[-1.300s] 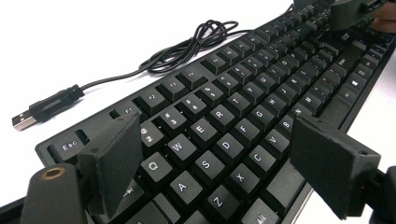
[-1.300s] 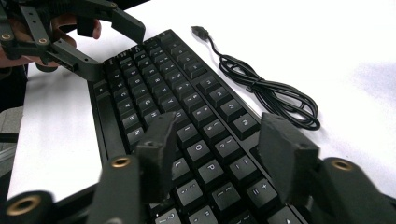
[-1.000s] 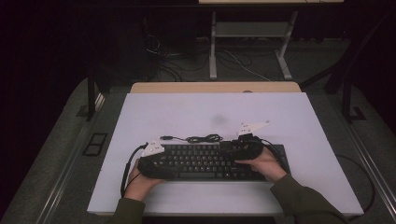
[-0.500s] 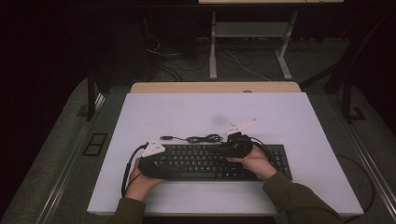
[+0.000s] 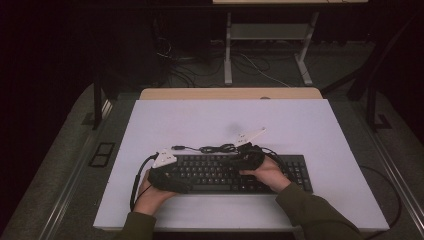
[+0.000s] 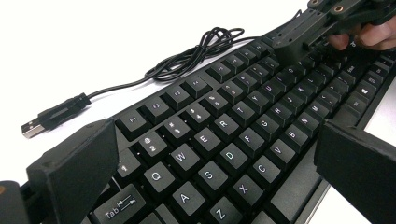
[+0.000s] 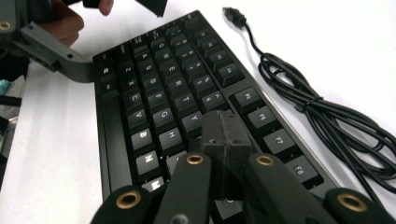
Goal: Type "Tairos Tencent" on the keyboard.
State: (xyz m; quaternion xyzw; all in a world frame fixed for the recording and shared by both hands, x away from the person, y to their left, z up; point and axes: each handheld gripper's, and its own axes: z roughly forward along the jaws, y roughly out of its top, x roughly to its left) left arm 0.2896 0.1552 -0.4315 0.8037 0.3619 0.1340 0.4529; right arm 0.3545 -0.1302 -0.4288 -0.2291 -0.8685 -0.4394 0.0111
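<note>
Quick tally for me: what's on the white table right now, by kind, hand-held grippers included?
Keyboard, black: 1
Cable with USB plug, black, bundled behind the keyboard: 1
Hand-held grippers: 2, the left hand-held gripper open over the letter keys, the right hand-held gripper shut above the keys
Total: 4

High view dim, room bg near black, white table the one bright patch. Gripper views overexposed on the tabletop; near jaws soft, keyboard keys sharp w/ slight sheen.
</note>
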